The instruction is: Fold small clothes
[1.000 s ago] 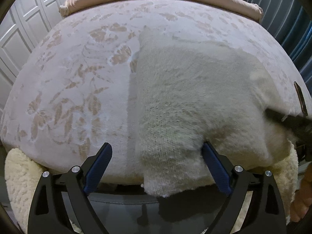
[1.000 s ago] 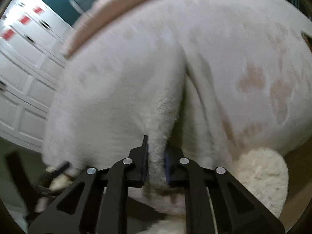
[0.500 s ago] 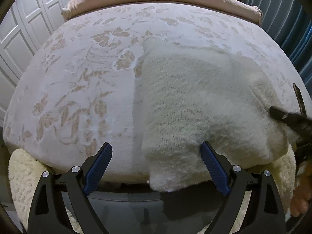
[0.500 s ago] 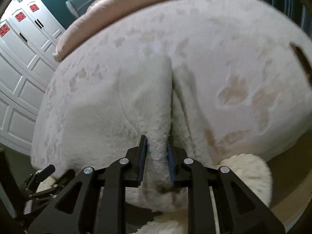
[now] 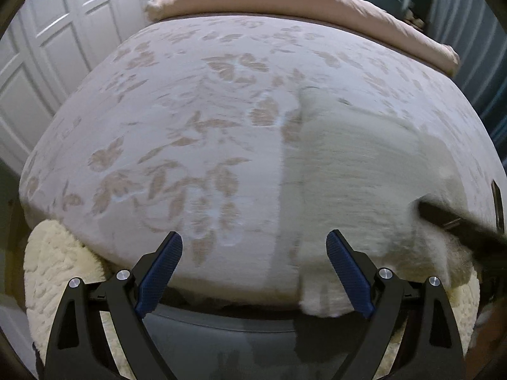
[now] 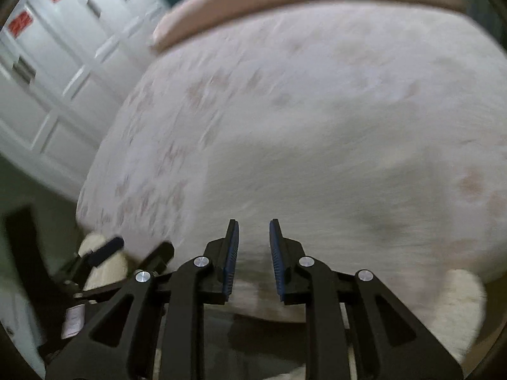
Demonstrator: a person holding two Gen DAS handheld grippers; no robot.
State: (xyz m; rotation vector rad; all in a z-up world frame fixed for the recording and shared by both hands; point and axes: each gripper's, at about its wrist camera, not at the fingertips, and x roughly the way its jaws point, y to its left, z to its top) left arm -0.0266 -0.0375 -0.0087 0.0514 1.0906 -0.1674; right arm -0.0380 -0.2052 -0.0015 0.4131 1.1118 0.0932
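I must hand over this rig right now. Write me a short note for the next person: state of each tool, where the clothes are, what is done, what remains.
Left tool: open wide, holding nothing, above the near edge of the bed.
Right tool: jaws slightly apart with nothing between them; it has just let go of the garment fold.
White knit garment: lies on the flowered bedcover, right of the left tool, its near edge hanging over the bed's edge.
Done: one fold appears laid over.
Left: check and flatten it, tuck in the hanging edge, finish folding. The frames are blurred, so look again before gripping.
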